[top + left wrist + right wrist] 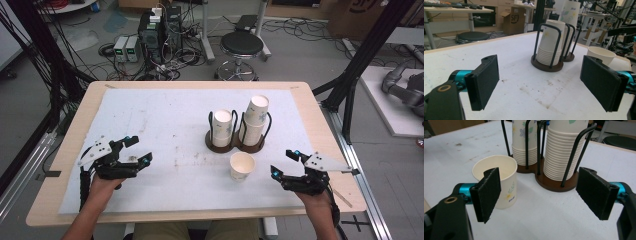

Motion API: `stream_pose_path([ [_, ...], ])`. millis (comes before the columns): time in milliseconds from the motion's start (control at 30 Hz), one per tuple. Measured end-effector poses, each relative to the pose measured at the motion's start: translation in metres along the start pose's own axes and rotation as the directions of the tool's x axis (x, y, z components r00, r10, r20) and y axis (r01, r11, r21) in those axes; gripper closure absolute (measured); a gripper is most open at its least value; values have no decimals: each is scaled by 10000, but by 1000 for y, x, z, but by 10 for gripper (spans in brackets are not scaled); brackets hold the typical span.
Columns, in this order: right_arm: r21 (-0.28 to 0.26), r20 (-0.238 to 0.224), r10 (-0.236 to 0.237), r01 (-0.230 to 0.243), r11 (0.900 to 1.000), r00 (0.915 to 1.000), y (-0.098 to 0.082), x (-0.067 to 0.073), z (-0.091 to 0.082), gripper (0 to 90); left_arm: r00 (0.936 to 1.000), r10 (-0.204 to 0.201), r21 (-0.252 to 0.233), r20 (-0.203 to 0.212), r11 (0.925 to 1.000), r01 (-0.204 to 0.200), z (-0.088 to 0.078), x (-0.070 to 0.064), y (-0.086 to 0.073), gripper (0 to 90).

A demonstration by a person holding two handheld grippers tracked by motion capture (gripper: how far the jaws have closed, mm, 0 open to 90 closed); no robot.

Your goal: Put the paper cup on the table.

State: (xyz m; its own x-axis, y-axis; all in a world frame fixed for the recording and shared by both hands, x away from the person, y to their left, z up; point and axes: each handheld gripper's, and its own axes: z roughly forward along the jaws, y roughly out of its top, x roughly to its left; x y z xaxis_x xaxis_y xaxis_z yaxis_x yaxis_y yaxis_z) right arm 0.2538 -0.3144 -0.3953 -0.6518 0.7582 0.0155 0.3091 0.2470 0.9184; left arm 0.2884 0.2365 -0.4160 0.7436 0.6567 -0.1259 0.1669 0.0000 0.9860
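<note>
A brown two-slot cup holder with black wire hoops stands right of the table's middle. Its left slot holds a short stack of paper cups, its right slot a taller stack. One loose paper cup stands upright just in front of the holder, also seen as the cup behind my right gripper's left pad. My left gripper hovers open at the front left, far from the cups. My right gripper is open at the front right, a short way right of the loose cup. Both hold nothing.
A white mat with faint stains covers the wooden table. Behind the table are a black stool, computer boxes and cables on the floor. Black frame posts stand at the right.
</note>
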Motion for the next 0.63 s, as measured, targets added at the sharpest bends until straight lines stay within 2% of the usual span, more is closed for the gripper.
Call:
stream_pose_path([
  [633, -36, 73, 88, -88, 10000, 9999, -1, -2, 1, 209, 10000, -75, 71, -8, 9999, 75, 1, 1, -2, 157],
])
